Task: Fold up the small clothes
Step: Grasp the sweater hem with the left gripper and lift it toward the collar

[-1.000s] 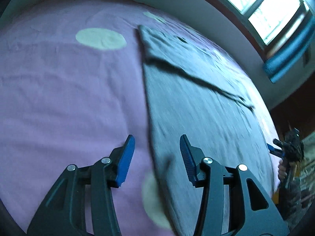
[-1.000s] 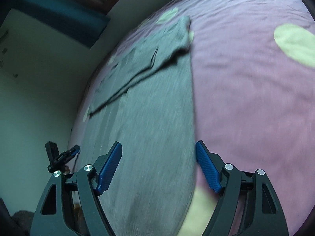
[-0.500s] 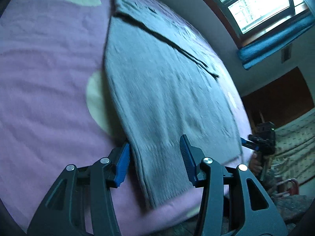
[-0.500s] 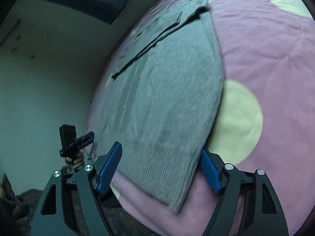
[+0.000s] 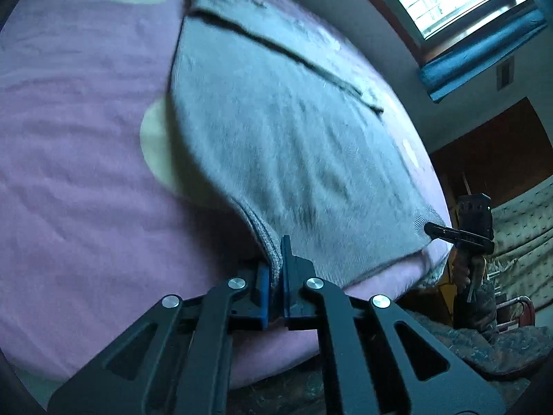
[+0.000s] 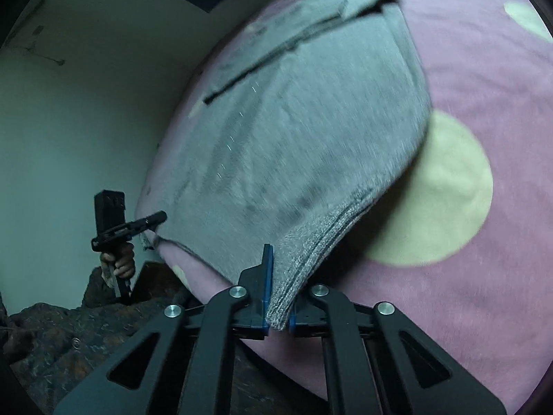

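A grey knit sweater [image 5: 287, 131] lies spread on a purple bed sheet [image 5: 76, 180], its sleeves folded across the far end. My left gripper [image 5: 274, 276] is shut on the sweater's ribbed hem at its near left corner, lifted slightly. In the right wrist view the sweater [image 6: 293, 131] fills the middle, and my right gripper [image 6: 278, 311] is shut on the hem's near right corner. Each gripper shows in the other's view: the right one [image 5: 449, 233] and the left one [image 6: 138, 224], each at a hem corner.
The sheet has pale yellow dots [image 6: 435, 190] [image 5: 157, 145]. A window with a blue blind [image 5: 477, 34] is beyond the bed. A wall [image 6: 86, 121] runs along the bed's left side. A dark patterned blanket [image 6: 86, 339] lies below the near bed edge.
Both grippers moved back to the near hem and went from open to shut on its two corners. The hem corners now lift off the sheet.
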Action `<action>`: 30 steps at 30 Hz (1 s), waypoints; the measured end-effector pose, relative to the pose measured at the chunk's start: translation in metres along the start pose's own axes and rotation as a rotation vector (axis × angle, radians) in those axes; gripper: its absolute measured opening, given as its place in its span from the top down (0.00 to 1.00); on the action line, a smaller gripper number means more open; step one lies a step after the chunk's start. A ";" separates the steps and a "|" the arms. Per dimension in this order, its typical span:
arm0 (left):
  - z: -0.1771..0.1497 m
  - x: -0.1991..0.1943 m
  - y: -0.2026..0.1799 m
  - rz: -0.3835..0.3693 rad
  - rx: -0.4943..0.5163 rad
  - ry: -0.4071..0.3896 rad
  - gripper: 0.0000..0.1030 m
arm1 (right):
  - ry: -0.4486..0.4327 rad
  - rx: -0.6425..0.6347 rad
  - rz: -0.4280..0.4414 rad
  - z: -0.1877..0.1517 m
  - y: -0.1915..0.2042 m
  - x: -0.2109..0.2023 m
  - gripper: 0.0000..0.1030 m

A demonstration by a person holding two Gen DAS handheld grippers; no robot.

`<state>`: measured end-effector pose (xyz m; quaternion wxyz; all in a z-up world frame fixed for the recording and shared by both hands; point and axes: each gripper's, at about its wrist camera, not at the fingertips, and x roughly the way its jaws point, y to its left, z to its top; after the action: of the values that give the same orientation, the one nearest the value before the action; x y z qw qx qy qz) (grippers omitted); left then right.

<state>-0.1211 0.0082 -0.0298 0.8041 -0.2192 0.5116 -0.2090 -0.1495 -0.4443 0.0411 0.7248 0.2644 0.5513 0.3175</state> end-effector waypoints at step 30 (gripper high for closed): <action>0.160 0.039 0.064 -0.092 -0.101 -0.194 0.57 | -0.200 0.174 0.127 0.181 -0.096 0.037 0.62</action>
<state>0.0481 0.0610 -0.0340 0.8272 -0.3018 0.4309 -0.1973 0.0485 -0.4861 -0.0071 0.7289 0.3909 0.4839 0.2858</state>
